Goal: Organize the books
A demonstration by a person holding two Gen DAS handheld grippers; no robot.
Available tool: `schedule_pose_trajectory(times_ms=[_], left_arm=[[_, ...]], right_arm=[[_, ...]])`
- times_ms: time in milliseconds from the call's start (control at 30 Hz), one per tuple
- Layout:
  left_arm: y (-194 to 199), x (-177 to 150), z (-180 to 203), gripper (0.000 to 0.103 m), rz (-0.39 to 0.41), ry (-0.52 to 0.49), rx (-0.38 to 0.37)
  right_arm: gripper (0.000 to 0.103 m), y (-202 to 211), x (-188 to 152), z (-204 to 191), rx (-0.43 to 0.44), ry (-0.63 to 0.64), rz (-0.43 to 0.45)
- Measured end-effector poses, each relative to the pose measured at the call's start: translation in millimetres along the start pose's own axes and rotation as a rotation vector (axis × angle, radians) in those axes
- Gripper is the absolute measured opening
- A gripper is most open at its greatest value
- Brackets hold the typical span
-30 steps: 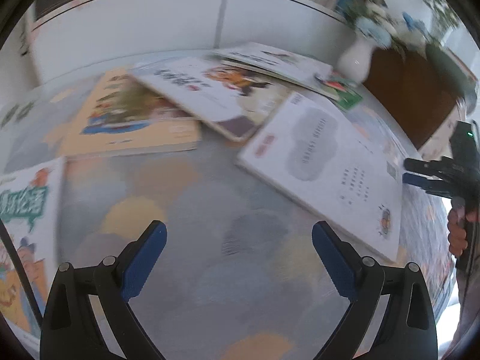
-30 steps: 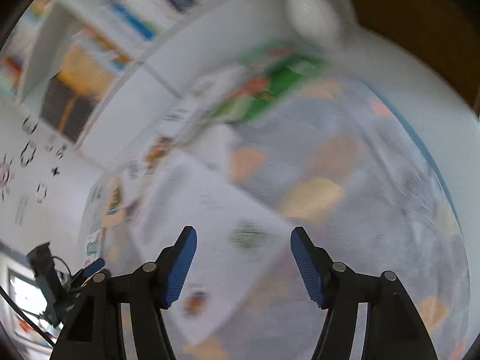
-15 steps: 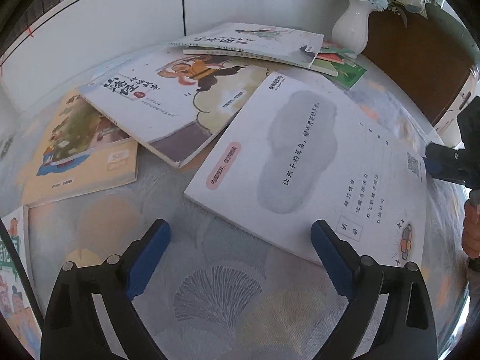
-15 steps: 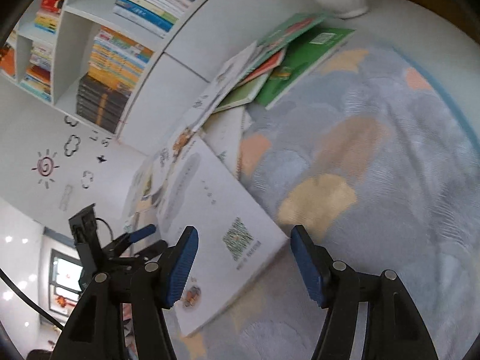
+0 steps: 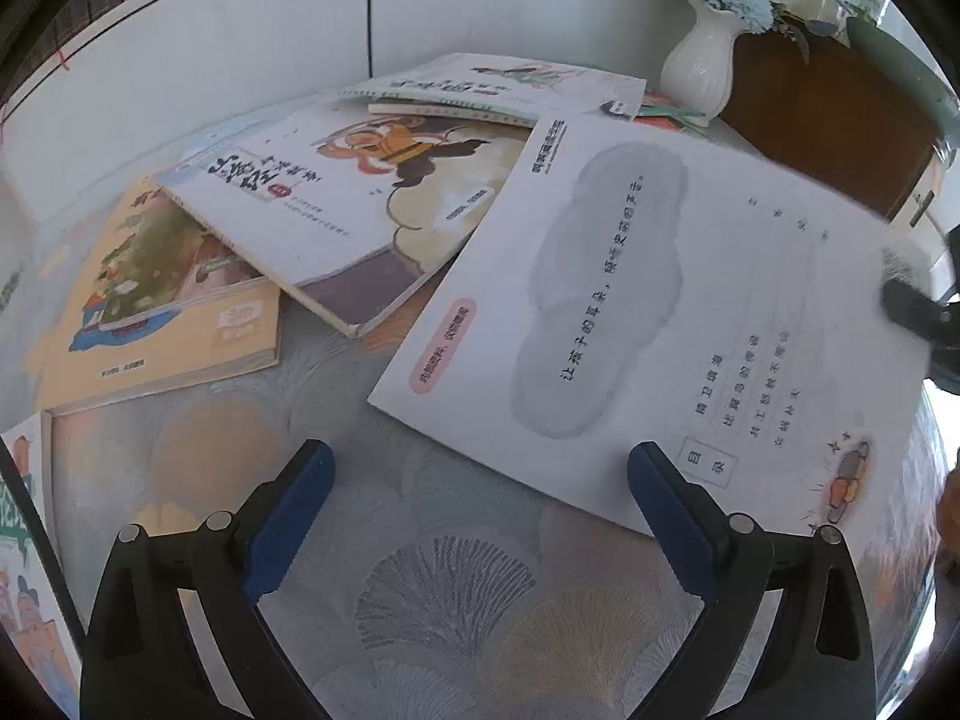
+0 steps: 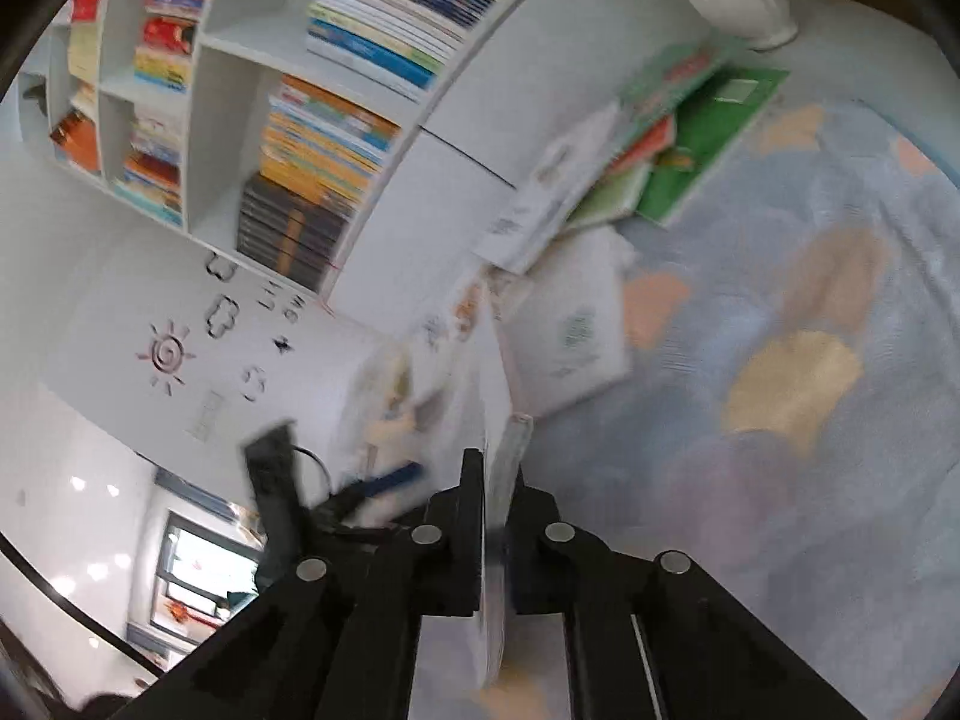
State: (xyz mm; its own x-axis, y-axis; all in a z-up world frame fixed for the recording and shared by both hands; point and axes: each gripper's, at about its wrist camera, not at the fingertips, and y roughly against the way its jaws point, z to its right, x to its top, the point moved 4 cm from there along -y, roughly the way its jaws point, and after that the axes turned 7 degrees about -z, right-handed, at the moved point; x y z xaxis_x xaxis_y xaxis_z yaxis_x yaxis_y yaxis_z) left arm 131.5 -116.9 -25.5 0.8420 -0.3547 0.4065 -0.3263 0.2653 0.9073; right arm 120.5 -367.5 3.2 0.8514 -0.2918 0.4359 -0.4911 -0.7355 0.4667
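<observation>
Right gripper (image 6: 495,516) has its fingers clamped on the white book's (image 5: 660,312) edge, tilting it off the tabletop (image 5: 450,588) beside the vase (image 5: 699,69). Left gripper (image 5: 480,516) waits wide, empty. Next, I'd say: lift clear toward a stack.

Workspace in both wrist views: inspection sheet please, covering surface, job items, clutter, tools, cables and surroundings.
Surface: pale blue patterned tablecloth with fan and cloud shapes.
Job's things: large white thin book with grey cloud print, one edge raised; white illustrated book overlapping yellow-orange book; further books stacked behind; green books near the vase.
Clutter: white ribbed vase with blue flowers.
Grippers: left tool open over bare cloth; right tool shut on the white book's edge.
Cables: black cable by the left tool.
Surroundings: white bookshelf, full; wall stickers.
</observation>
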Motion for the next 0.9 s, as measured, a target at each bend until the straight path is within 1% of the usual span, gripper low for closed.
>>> schedule_pose_trajectory(times_ms=[67, 167, 267, 333, 367, 400, 433, 500, 567, 600, 633, 700, 733, 800, 900], left_arm=[[2.9, -1.2, -4.4, 0.098, -0.013, 0.019, -0.004], [12.6, -8.6, -17.4, 0.097, -0.039, 0.054, -0.016], [29.9, -19.1, -37.0, 0.096, -0.037, 0.090, -0.006], [43.9, -29.1, -54.6, 0.096, -0.024, 0.124, 0.001], [48.7, -32.9, -61.2, 0.096, -0.018, 0.139, 0.004], [55.5, -39.2, -71.8, 0.096, -0.013, 0.163, 0.008], [61.8, -45.7, -82.3, 0.096, -0.009, 0.187, 0.010], [71.7, -59.1, -99.8, 0.096, -0.002, 0.228, 0.009], [82.7, -73.5, -120.4, 0.096, 0.003, 0.274, 0.010], [87.4, -79.4, -127.5, 0.096, 0.009, 0.288, 0.012], [94.1, -87.5, -137.0, 0.096, 0.018, 0.308, 0.023], [101.9, -97.4, -149.4, 0.096, 0.032, 0.335, 0.056], [106.4, -102.9, -153.9, 0.096, 0.040, 0.346, 0.065], [111.7, -112.4, -158.5, 0.096, 0.053, 0.361, 0.060], [112.2, -123.6, -155.7, 0.096, 0.055, 0.366, 0.025]], right_arm=[[0.004, 1.2, 3.4, -24.1, -0.055, 0.070, 0.009], [0.004, 8.4, 13.9, -57.8, -0.098, 0.155, 0.027], [0.004, 19.6, 30.1, -103.5, -0.150, 0.270, 0.062], [0.004, 25.0, 32.5, -140.0, -0.192, 0.375, 0.097], [0.004, 22.9, 27.0, -160.3, -0.216, 0.444, 0.103], [0.004, 17.2, 19.9, -174.0, -0.228, 0.492, 0.098], [0.005, 10.7, 8.0, -185.3, -0.226, 0.535, 0.075], [0.005, -6.2, -15.7, -203.4, -0.168, 0.561, 0.023], [0.005, -25.9, -41.0, -214.3, -0.161, 0.577, -0.049], [0.005, -40.9, -59.9, -219.3, -0.160, 0.597, -0.086], [0.005, -52.2, -70.4, -220.2, -0.171, 0.614, -0.108], [0.005, -77.5, -97.9, -218.8, -0.230, 0.648, -0.149], [0.005, -87.9, -110.7, -217.1, -0.231, 0.648, -0.167], [0.007, -100.7, -132.1, -221.5, -0.232, 0.684, -0.174], [0.011, -110.5, -162.3, -230.6, -0.284, 0.791, -0.150]])
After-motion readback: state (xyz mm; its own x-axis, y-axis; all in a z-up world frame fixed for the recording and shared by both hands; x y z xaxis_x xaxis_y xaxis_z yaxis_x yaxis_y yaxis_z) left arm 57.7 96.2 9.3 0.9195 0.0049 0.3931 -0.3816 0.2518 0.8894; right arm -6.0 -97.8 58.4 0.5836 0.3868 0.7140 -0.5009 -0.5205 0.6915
